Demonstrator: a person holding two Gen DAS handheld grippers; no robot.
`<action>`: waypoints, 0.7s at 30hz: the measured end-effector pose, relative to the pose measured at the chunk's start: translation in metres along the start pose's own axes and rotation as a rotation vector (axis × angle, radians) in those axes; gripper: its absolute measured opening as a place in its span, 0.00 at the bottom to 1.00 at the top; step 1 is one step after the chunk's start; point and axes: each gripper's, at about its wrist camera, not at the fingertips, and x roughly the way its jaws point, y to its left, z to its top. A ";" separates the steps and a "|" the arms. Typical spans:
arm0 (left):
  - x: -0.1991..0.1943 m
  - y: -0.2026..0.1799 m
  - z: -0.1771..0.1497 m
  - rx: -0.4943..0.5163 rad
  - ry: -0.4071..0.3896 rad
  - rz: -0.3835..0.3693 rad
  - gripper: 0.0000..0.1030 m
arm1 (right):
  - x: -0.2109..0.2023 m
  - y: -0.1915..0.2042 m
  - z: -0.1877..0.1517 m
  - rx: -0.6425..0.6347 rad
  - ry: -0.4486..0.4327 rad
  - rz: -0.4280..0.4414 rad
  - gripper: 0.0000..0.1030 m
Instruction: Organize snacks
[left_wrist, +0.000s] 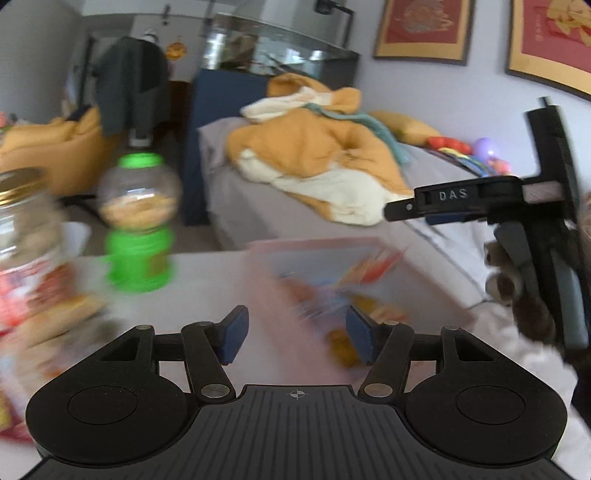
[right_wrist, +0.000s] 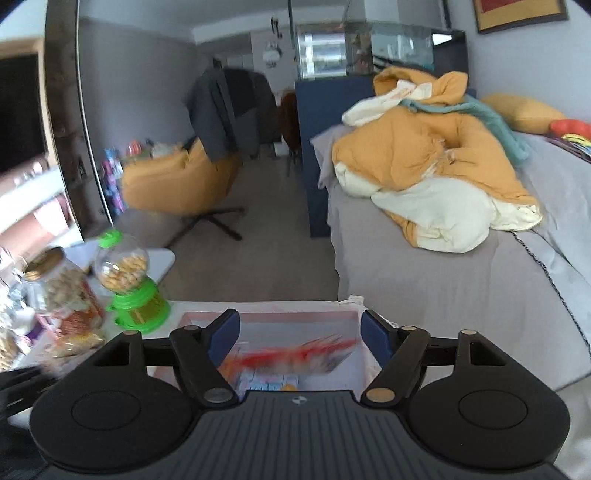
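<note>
In the left wrist view, the left gripper (left_wrist: 294, 334) hangs with its jaws apart and nothing between the pads, over a white table (left_wrist: 207, 291). Ahead of the fingers lies a pink box (left_wrist: 317, 258) with bright packets in it, too smeared to name. Well off to the left stand a green dispenser (left_wrist: 138, 221) with a clear globe of snacks and, nearer the edge, a jar (left_wrist: 26, 229) with a gold lid. The right gripper (left_wrist: 461, 201) shows at the right edge, side-on, so its jaws cannot be read from here. In the right wrist view, the right gripper (right_wrist: 300, 338) also stands open and empty; the box (right_wrist: 266, 317) sits just beyond and under the fingertips, a red-orange packet (right_wrist: 295, 354) inside it lying between the two pads in the picture but probably below them. The dispenser (right_wrist: 129, 284) and jar (right_wrist: 62, 291) stand left of the box. The step looks like an approach: neither hand holds a snack yet. Next, one hand should settle on a single item, lower over it and close squarely.
</note>
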 end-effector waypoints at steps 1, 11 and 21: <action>-0.011 0.010 -0.006 -0.002 -0.005 0.020 0.62 | 0.007 0.005 0.002 -0.008 0.013 -0.019 0.71; -0.084 0.133 -0.064 -0.285 -0.049 0.340 0.62 | 0.017 0.101 -0.007 -0.086 0.142 0.097 0.77; -0.097 0.148 -0.081 -0.287 -0.098 0.401 0.62 | 0.079 0.281 -0.048 -0.139 0.185 0.225 0.78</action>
